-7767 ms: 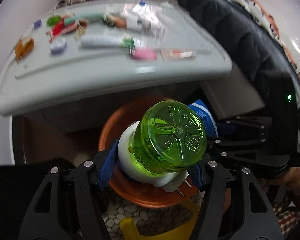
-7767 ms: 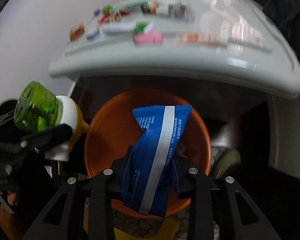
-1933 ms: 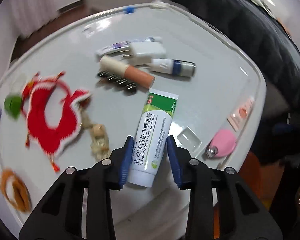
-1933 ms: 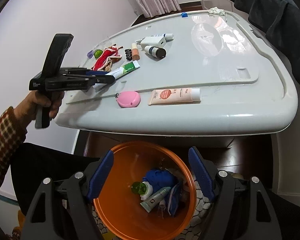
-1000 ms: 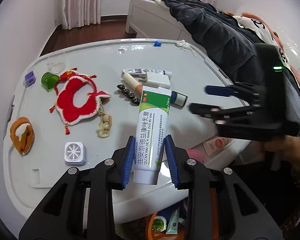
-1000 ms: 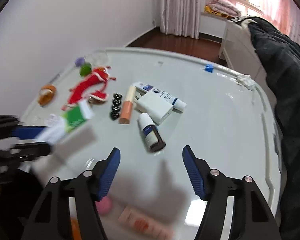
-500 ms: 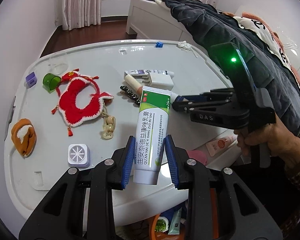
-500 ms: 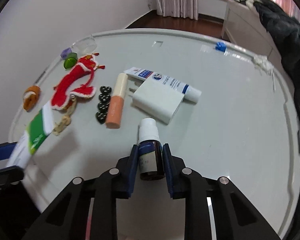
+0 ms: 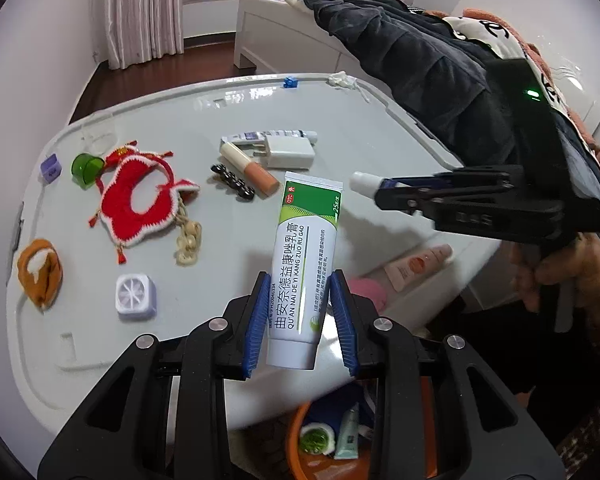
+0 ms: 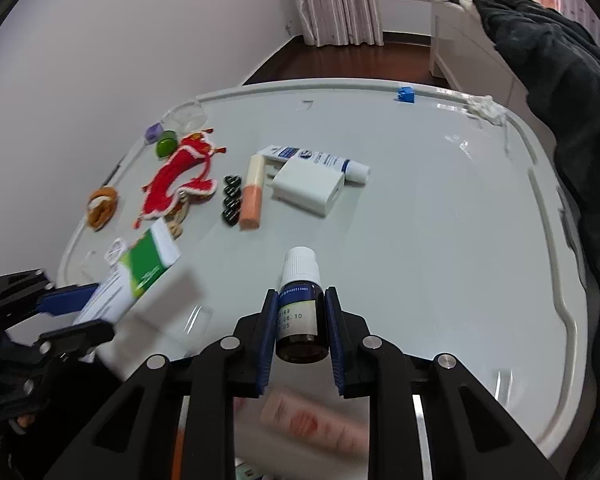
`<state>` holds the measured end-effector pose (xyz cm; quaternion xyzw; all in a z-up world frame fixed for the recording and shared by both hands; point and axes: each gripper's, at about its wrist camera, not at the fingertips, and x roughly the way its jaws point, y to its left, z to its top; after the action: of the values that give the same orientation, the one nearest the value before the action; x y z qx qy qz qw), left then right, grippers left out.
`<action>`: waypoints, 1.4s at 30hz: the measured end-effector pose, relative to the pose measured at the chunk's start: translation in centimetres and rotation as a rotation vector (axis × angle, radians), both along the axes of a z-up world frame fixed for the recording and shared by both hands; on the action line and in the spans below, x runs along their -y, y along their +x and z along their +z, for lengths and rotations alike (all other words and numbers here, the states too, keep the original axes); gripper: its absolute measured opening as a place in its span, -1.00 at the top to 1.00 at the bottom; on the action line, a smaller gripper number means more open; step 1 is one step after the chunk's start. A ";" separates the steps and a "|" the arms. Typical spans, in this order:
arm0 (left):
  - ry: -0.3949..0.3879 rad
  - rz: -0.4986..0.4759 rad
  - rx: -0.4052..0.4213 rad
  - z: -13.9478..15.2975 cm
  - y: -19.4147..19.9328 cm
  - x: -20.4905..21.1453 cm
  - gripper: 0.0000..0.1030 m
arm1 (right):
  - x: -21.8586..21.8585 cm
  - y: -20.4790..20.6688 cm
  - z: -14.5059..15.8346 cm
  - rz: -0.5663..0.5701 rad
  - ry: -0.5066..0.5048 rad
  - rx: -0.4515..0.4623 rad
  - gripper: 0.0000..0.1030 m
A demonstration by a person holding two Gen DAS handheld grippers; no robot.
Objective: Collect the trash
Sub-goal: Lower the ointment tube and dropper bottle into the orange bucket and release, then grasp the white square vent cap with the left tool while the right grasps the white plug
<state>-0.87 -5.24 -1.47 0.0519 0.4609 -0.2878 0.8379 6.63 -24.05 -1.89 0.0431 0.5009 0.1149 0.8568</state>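
Left gripper (image 9: 300, 316) pinching a green-and-white ointment tube (image 9: 305, 264), held up off the white table (image 9: 380, 136) with the orange bin (image 9: 300, 456) below. Right gripper (image 10: 300, 320), jaws having just been closing, clamped on a small dark dropper bottle (image 10: 300, 304), white cap forward, raised above the tabletop.

A green-and-white ointment tube (image 9: 305, 256) with printed lettering sits clamped between the blue pads of the left gripper (image 9: 300, 320), its flat crimped end pointing away from the claw and its lower end hanging just past the fingertips toward the camera. A small dark brown dropper bottle (image 10: 300, 308) with a white cap and a blue-and-white label is pinched between the pads of the right gripper (image 10: 300, 328), cap pointing forward away from the claw, base toward the camera. Below and just behind the left claw, the orange bin (image 9: 300, 452) holds a green-capped item and a pale tube among other discards.
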 end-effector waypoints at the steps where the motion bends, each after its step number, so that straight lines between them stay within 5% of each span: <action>1: -0.002 0.002 -0.002 0.0 -0.6 0.0 0.41 | 0.0 -0.9 0.4 0.003 0.003 0.004 0.55; 8: -0.026 -0.042 -0.082 -1.5 -7.1 0.6 0.41 | -1.3 -11.3 1.0 0.064 0.084 -0.047 0.55; 16: 0.065 -0.099 -0.275 -6.7 -13.2 1.6 0.40 | -3.2 -18.9 -5.9 0.084 0.114 -0.284 0.51; 19: 0.103 -0.079 -0.288 -7.4 -13.4 1.7 0.13 | -3.3 -18.9 -7.0 0.061 0.074 -0.313 -0.32; 21: 0.113 -0.066 -0.250 -6.8 -13.3 1.7 0.04 | -2.6 -18.7 -6.1 0.021 0.077 -0.265 -0.37; 25: 0.119 -0.004 -0.161 -5.0 -12.3 0.9 -0.25 | -2.0 -18.6 -4.4 -0.011 0.029 -0.179 -0.49; 33: 0.131 0.278 0.047 0.2 -5.6 -4.7 -0.26 | -1.3 -18.4 -3.3 -0.020 0.070 -0.123 -0.53; 42: 0.238 0.428 0.038 -2.5 4.4 -6.9 -0.26 | -1.4 -18.2 -2.9 -0.019 0.061 -0.094 -0.53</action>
<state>3.53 1.67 -4.02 0.0566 0.4762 -0.0464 0.8763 -11.53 -22.67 -4.76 0.0793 0.5365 0.1200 0.8316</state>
